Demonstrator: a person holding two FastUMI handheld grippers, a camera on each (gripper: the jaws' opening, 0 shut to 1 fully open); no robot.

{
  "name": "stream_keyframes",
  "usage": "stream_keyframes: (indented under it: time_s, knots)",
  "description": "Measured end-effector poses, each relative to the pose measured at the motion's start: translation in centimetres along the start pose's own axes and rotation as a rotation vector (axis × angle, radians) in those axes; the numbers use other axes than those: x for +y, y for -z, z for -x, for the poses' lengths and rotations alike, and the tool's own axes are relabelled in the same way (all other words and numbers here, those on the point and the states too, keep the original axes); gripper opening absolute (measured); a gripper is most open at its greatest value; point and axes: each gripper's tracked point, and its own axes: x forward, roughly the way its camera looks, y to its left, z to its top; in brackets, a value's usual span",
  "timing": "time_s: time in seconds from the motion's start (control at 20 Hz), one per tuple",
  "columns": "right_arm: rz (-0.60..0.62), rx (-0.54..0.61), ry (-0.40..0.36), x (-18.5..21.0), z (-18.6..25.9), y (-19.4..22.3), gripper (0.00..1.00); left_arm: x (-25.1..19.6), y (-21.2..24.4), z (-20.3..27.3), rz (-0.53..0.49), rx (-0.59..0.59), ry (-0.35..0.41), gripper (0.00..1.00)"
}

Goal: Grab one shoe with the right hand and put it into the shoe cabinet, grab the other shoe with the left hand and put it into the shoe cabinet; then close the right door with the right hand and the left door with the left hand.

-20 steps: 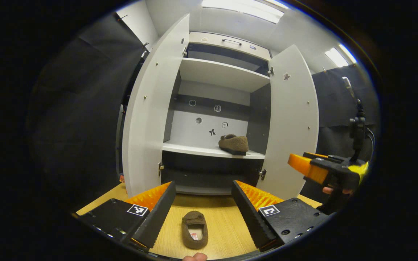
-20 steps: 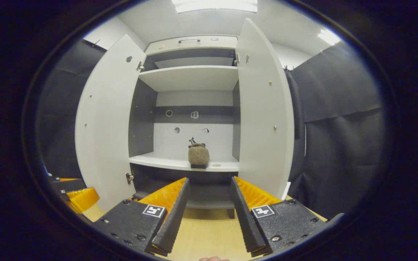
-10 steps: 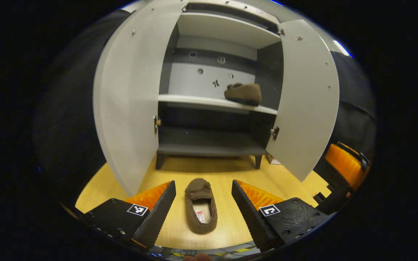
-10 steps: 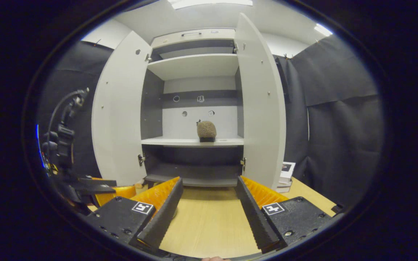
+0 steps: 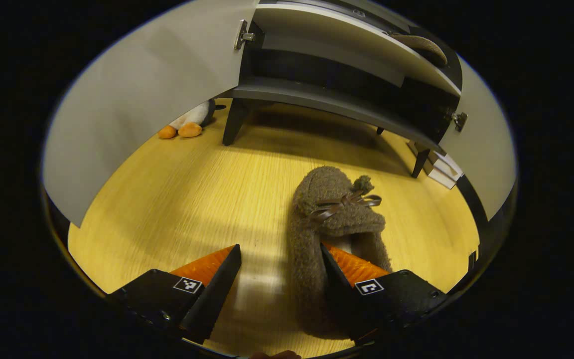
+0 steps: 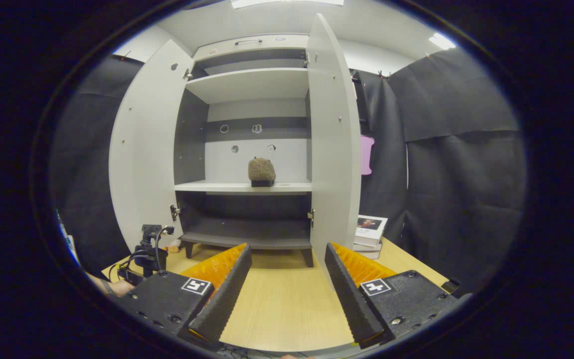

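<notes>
The shoe cabinet [image 6: 247, 149] stands on the wooden table [image 6: 277, 299], raised on short dark legs, and serves as reference for all positions below. Both of its doors stand wide: the left door [image 6: 142, 149] swung out to the cabinet's left, the right door [image 6: 332, 149] swung out edge-on to its right. Inside, a white middle shelf [image 6: 242, 187] carries one brown fuzzy shoe [image 6: 261, 171], sitting towards the right half of that shelf. A dark bottom shelf lies below it. A stack of books [image 6: 370, 230] rests on the table just right of the cabinet, behind the right door.

The second shoe [image 5: 334, 219], brown with a small bow, lies on the table in front of the cabinet, toe towards it.

The left gripper [image 5: 279, 284] is low over the table in front of the cabinet, fingers spread; the right-hand finger sits against the shoe's opening, the other stands apart from the shoe.

The right gripper [image 6: 287, 284] is held further back from the cabinet, fingers spread, nothing between them.

A penguin soft toy [image 5: 190, 122] lies by the cabinet's left front leg.
</notes>
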Motion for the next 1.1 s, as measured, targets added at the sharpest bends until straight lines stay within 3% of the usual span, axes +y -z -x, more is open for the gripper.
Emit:
stream_keyframes:
  time_s: [0.15, 0.35, 0.4, 0.5, 0.55, 0.6, 0.7, 0.8, 0.95, 1.1]
  knots:
    - [-0.002, 0.014, 0.012, -0.3, -0.4, 0.4, 0.94, -0.6, -0.4, -1.7, 0.011, -0.023, 0.034, 0.93]
    - [0.005, 0.020, 0.017, -0.1, -0.9, 0.4, 0.96, -2.4, -0.7, -2.5, 0.035, -0.051, 0.075, 0.57]
    - [0.010, 0.021, 0.015, 0.0, -1.0, 0.5, 0.94, -2.5, -0.9, -2.2, 0.049, -0.065, 0.062, 0.37]
    - [0.018, 0.029, 0.005, 0.4, -1.2, 0.7, 0.94, -1.8, -1.2, -2.4, 0.064, -0.086, 0.028, 0.19]
    - [0.018, 0.033, -0.004, 0.7, -1.3, 0.7, 0.96, -1.7, -1.3, -2.6, 0.094, -0.074, 0.026, 0.17]
    - [0.016, 0.036, -0.017, 1.1, -1.3, 0.8, 0.97, -2.0, -1.1, -2.1, 0.122, -0.045, 0.043, 0.04]
    - [0.022, 0.031, -0.036, 1.6, -1.5, 0.6, 0.94, -4.1, -3.7, 1.6, 0.113, -0.173, 0.138, 0.01]
    - [0.042, 0.024, -0.044, 1.9, -1.6, 0.5, 0.94, -6.6, -9.2, 6.7, 0.062, -0.358, 0.188, 0.00]
    - [0.042, 0.018, -0.066, 2.8, -1.5, 0.2, 0.94, -10.3, -21.4, 13.1, -0.030, -0.569, 0.198, 0.00]
    - [0.028, 0.008, -0.091, 3.9, -1.0, 0.0, 0.94, -11.7, -33.7, 15.4, -0.046, -0.698, 0.170, 0.00]
